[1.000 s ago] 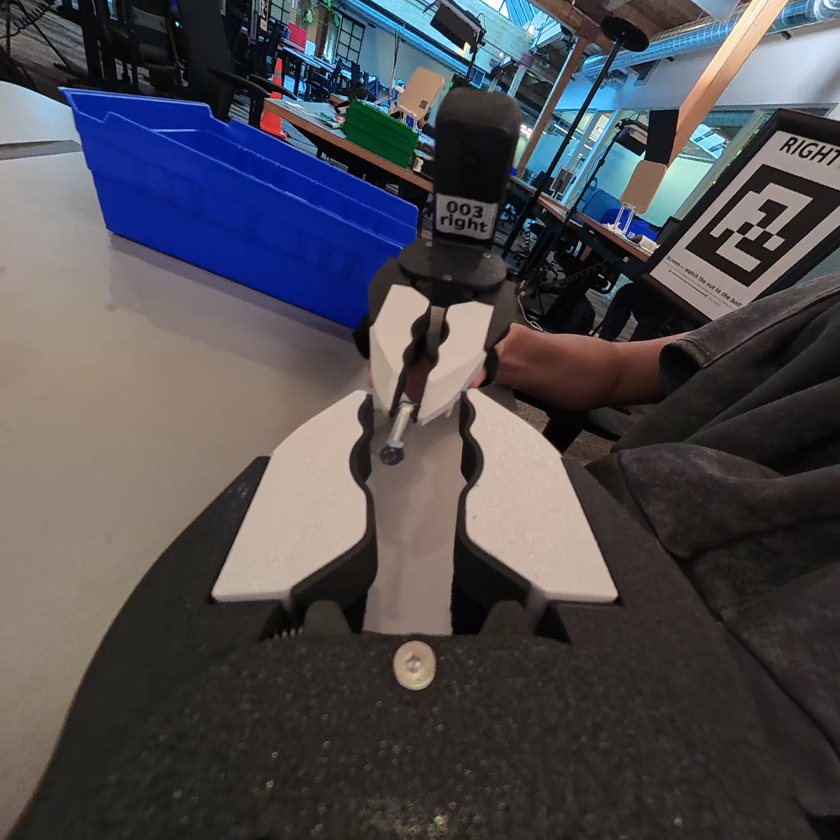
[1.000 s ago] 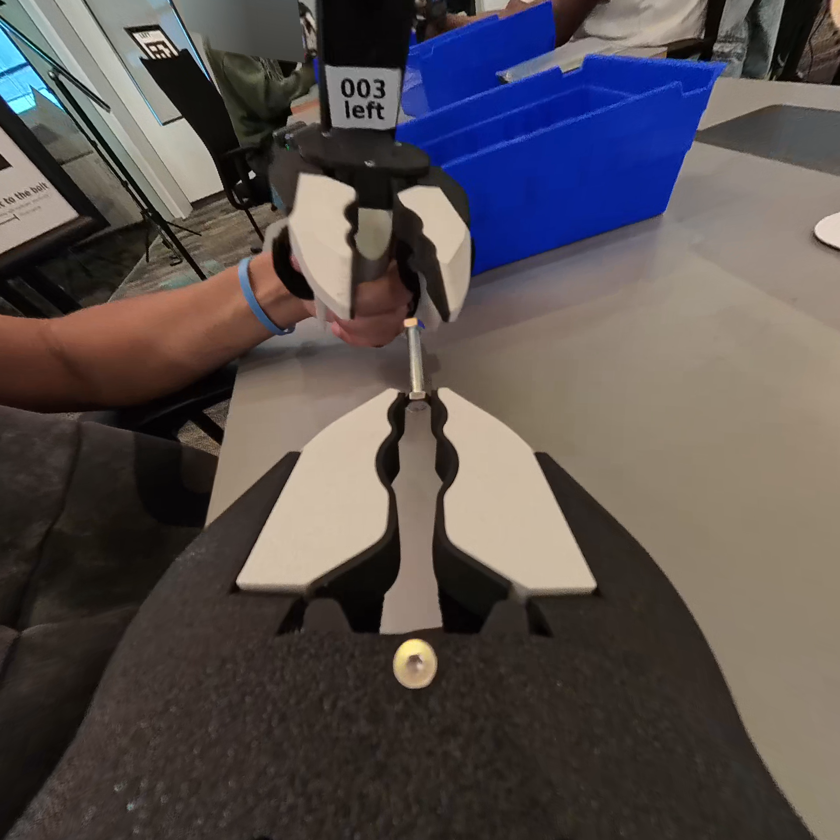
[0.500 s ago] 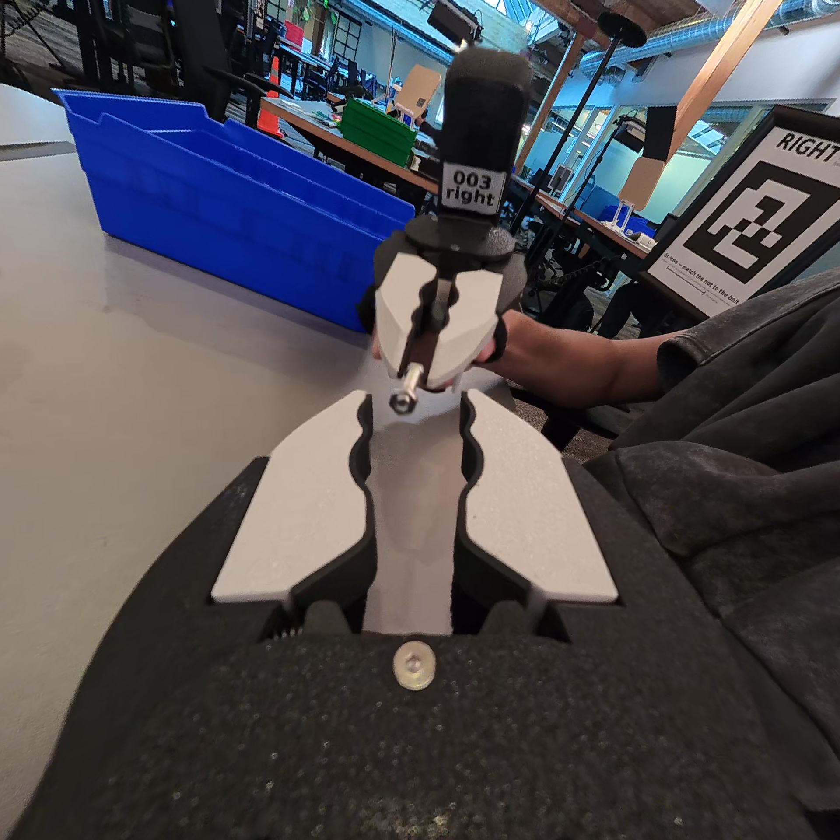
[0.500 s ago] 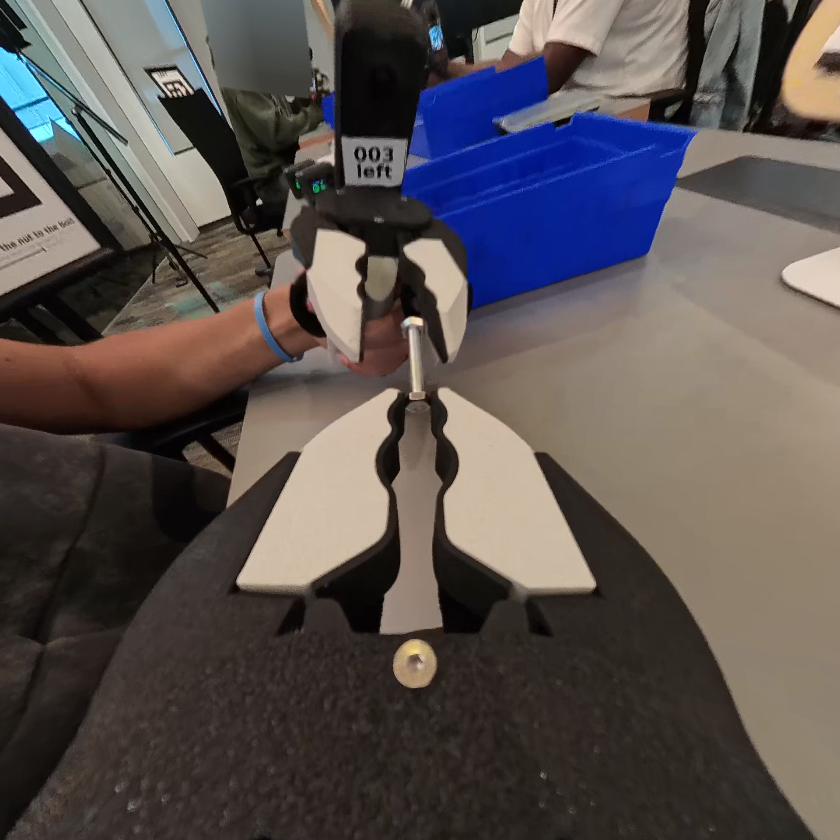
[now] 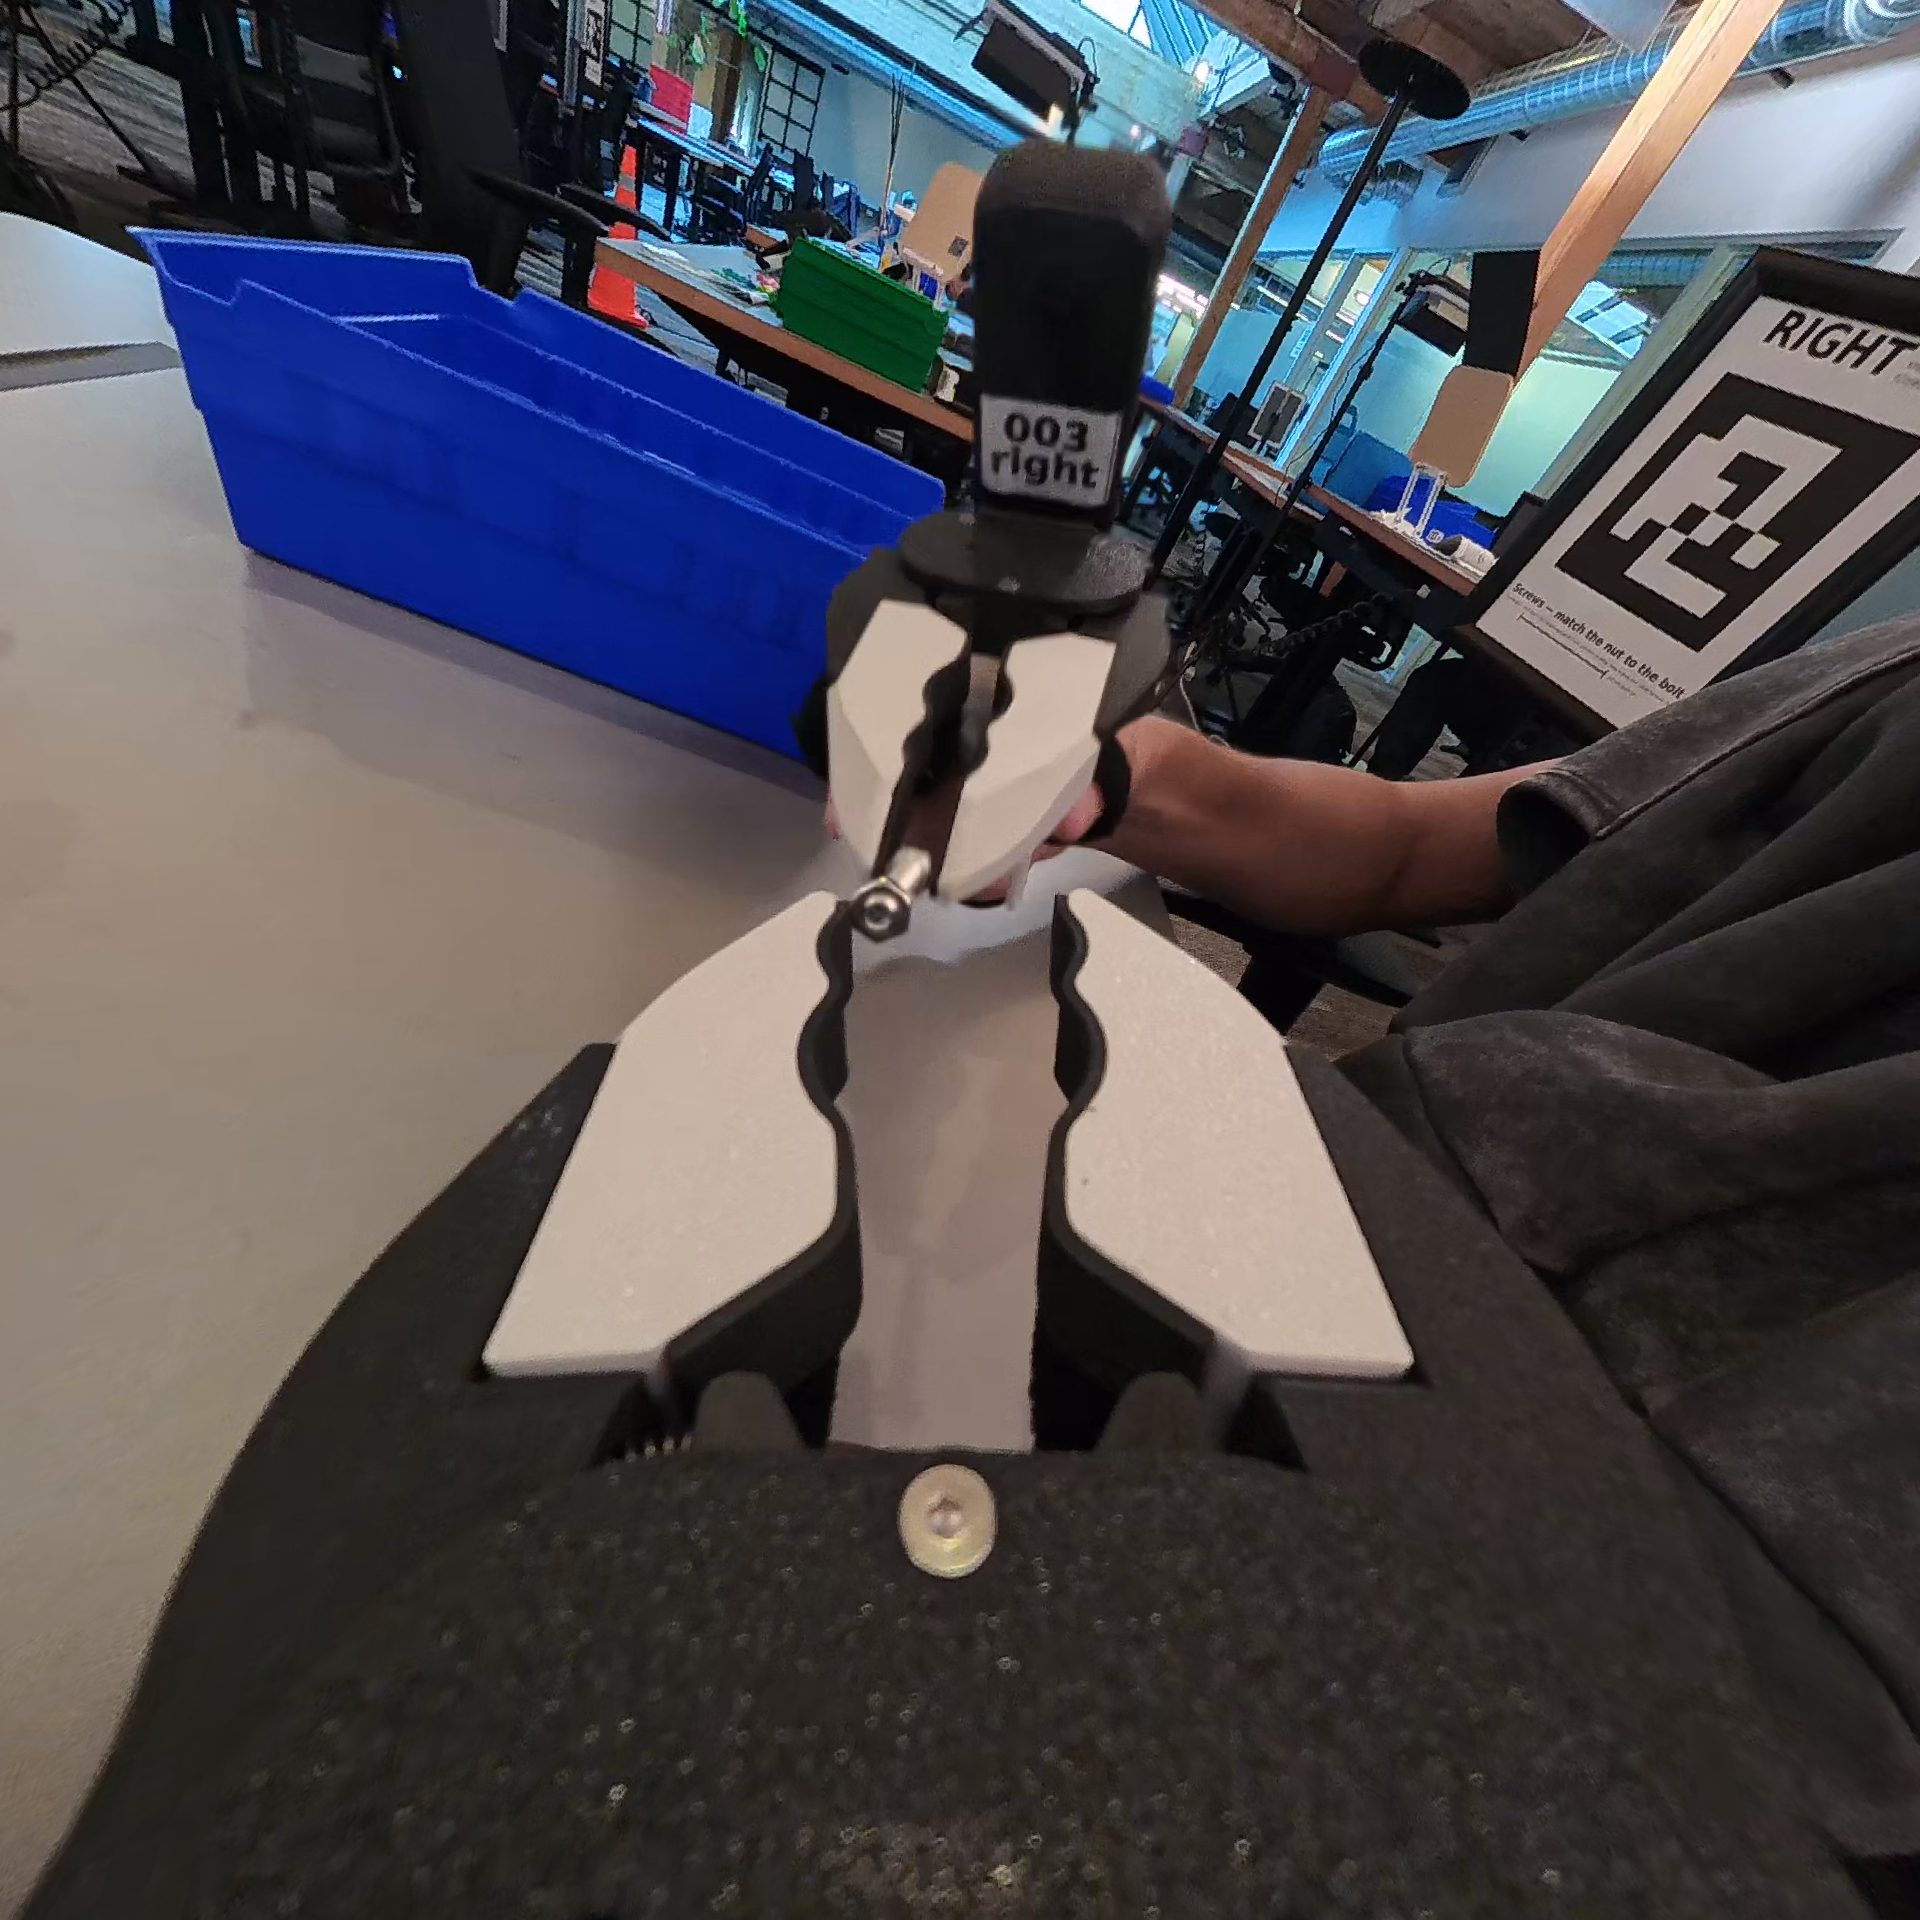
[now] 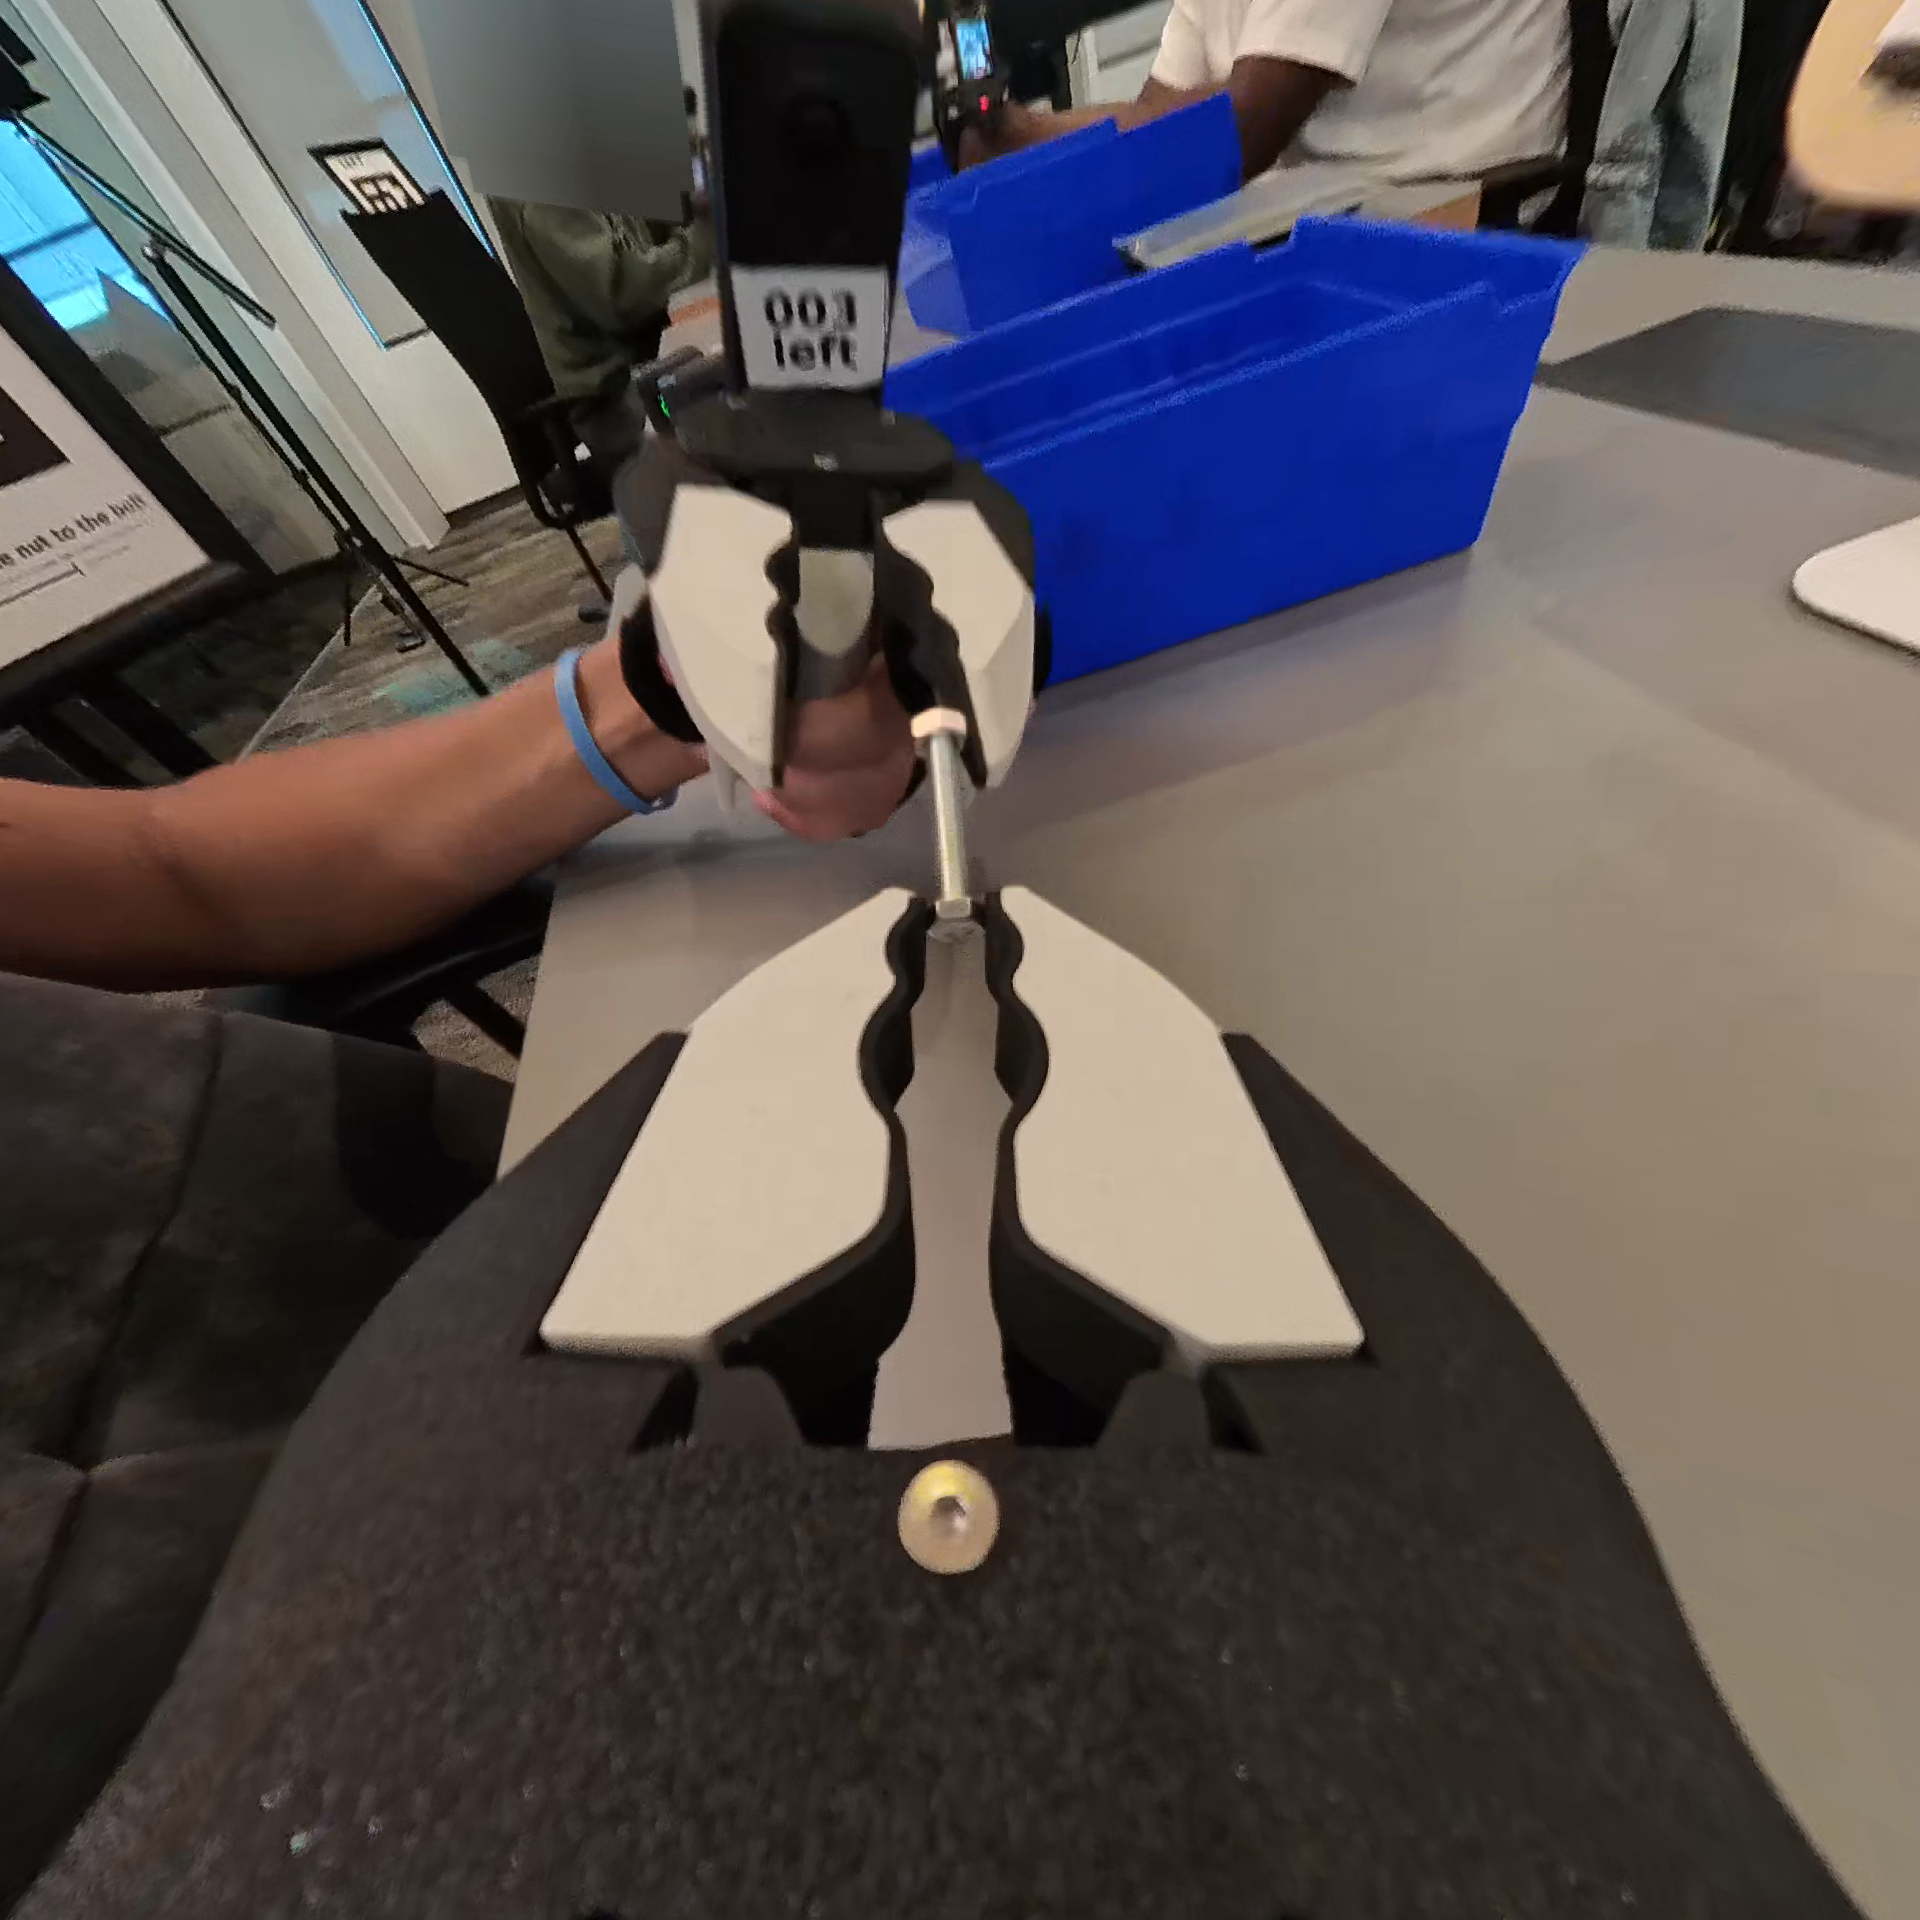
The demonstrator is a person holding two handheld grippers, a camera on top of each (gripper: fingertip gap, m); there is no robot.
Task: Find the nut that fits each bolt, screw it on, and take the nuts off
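My right gripper (image 6: 954,916) is shut on the hex head of a long silver bolt (image 6: 948,821). The bolt points forward at my left gripper, which faces it in the right wrist view (image 6: 868,758). A small nut (image 6: 938,720) sits on the bolt's far end, beside one finger of the left gripper. In the left wrist view my left gripper (image 5: 951,914) is open and empty. The nut (image 5: 881,916) lies at the tip of its left finger. The right gripper (image 5: 935,883) faces it, held by a hand.
A blue bin (image 5: 520,499) stands on the grey table (image 5: 312,935) behind the grippers; it also shows in the right wrist view (image 6: 1247,468). A second blue bin (image 6: 1070,208) and people are farther back. A white object (image 6: 1860,592) lies at the right. A framed sign (image 5: 1714,499) stands off the table. My two grippers' fingertips are within a few centimetres of each other. Left tips and right tips are each some 35 centimetres from the white object (image 6: 1860,592).
The bolt's nut end has drawn back from between the left gripper's open fingers to the tip of its left finger. Both grippers keep their state.
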